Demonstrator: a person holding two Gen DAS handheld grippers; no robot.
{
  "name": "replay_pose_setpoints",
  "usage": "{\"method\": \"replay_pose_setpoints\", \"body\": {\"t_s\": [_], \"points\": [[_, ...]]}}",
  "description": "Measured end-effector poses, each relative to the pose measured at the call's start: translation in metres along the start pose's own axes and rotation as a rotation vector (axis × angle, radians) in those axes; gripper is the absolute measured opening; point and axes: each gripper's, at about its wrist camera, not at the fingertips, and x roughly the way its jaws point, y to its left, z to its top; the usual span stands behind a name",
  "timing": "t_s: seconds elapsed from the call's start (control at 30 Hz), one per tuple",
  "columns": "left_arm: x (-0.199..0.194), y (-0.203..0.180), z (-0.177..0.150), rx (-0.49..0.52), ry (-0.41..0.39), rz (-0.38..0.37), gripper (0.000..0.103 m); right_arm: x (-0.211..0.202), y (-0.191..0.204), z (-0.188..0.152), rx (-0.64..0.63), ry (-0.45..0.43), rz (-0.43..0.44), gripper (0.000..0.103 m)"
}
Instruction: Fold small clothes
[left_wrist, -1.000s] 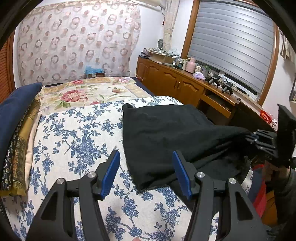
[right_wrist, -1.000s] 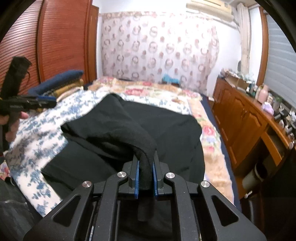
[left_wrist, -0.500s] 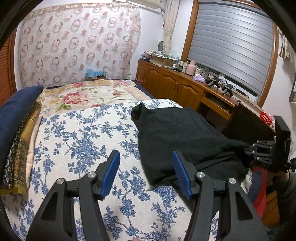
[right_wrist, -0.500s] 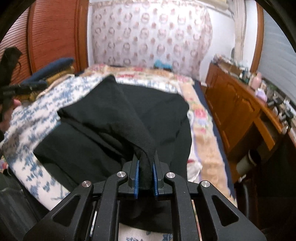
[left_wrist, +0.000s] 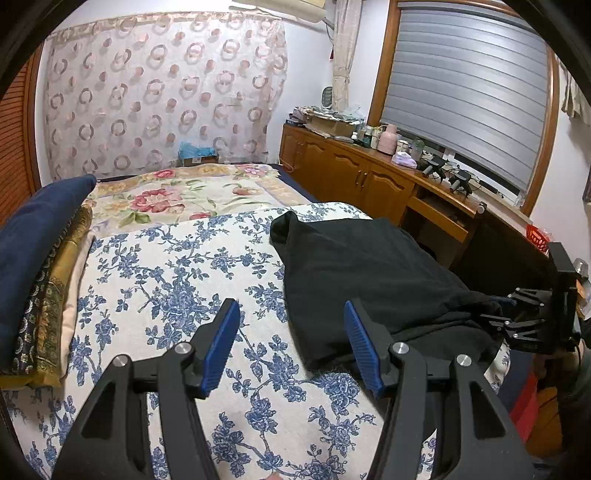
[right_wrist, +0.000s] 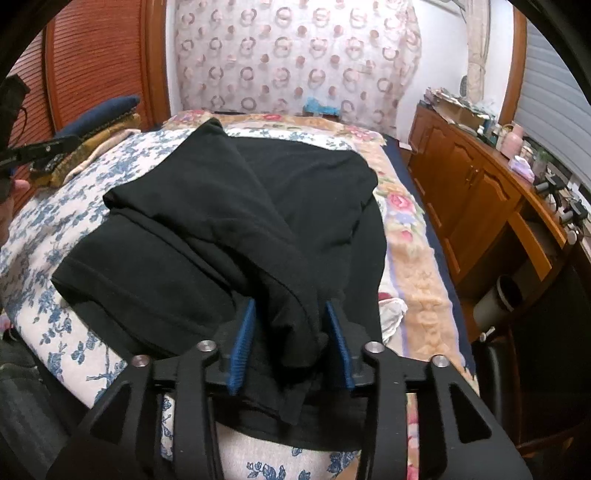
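Right gripper (right_wrist: 290, 341) has just been opening its jaws: the blue pads (right_wrist: 242, 347) now stand apart on either side of a bunched fold of the black garment (right_wrist: 236, 221), which lies loosely between them rather than being pinched. That garment is spread in rumpled layers across the blue-flowered bedspread (right_wrist: 48, 229), its near edge hanging at the bed's foot side, its far corner reaching toward the rose-patterned blanket (right_wrist: 402, 214) that lies beyond and to the right of it. Left gripper (left_wrist: 291, 345) hovers above a bare stretch of the bedspread just left of the garment, its jaws moderately wide with nothing between them; the nearer black edge of the cloth lies beside its right-hand finger (left_wrist: 360, 347). In the left wrist view the right gripper shows at the garment's right edge, partly hidden by the cloth. Left of the garment, at the bedspread's far side, sits a stack of folded textiles topped by a navy cushion (left_wrist: 33, 236). Right of the bed runs a wooden sideboard (left_wrist: 351, 173), cluttered on top, under a window with a grey blind (left_wrist: 465, 92).
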Motion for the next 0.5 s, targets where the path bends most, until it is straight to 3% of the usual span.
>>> {"method": "replay_pose_setpoints", "body": {"t_s": [0.07, 0.23, 0.5], "points": [[0.000, 0.000, 0.000, 0.000, 0.000, 0.000, 0.058, -0.005, -0.002, 0.002, 0.001, -0.012, 0.000, 0.056], [0.000, 0.001, 0.000, 0.001, 0.000, 0.002, 0.058, -0.017, 0.001, 0.012, -0.012, -0.044, -0.018, 0.058], [-0.002, 0.005, -0.004, -0.006, -0.004, 0.011, 0.058, -0.008, 0.022, 0.034, -0.012, -0.076, 0.045, 0.058]]}}
